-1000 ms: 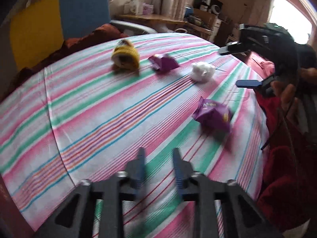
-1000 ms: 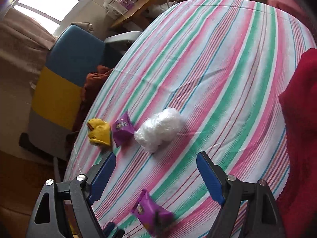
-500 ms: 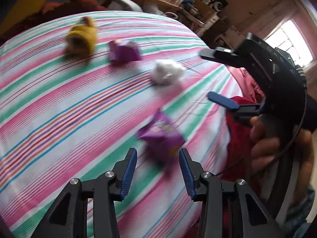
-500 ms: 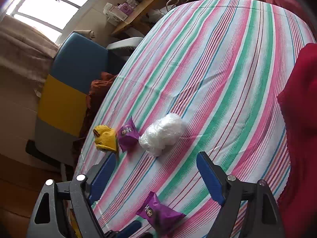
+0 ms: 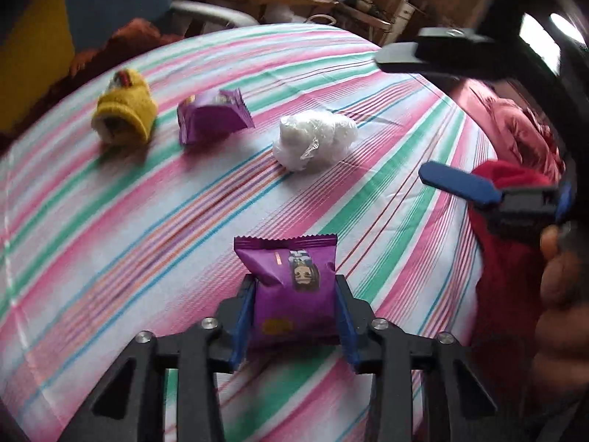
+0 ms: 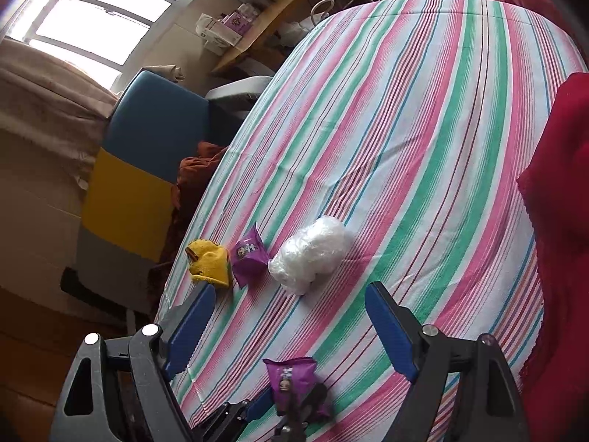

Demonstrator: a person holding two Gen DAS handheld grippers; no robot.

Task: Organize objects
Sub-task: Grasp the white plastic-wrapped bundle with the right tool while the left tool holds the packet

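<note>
Near the desk's (image 5: 110, 221) front edge, I'm clamping my left tongs (image 5: 294, 302) on a purple snack packet (image 5: 292, 287); right tongs (image 6: 291, 324) are gaping apart, holding nothing.

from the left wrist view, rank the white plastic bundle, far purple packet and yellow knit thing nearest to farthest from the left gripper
1. white plastic bundle, ahead of the left gripper, slightly right
2. far purple packet, ahead, to the left
3. yellow knit thing, farthest left, near the cloth's edge

A wide bare stretch of striped desk (image 5: 110, 243) is left in the lower left of the left wrist view. The upper middle is blocked by a row: yellow knit item (image 5: 123, 116), purple packet (image 5: 213, 114), white plastic bundle (image 5: 314, 138).
</note>
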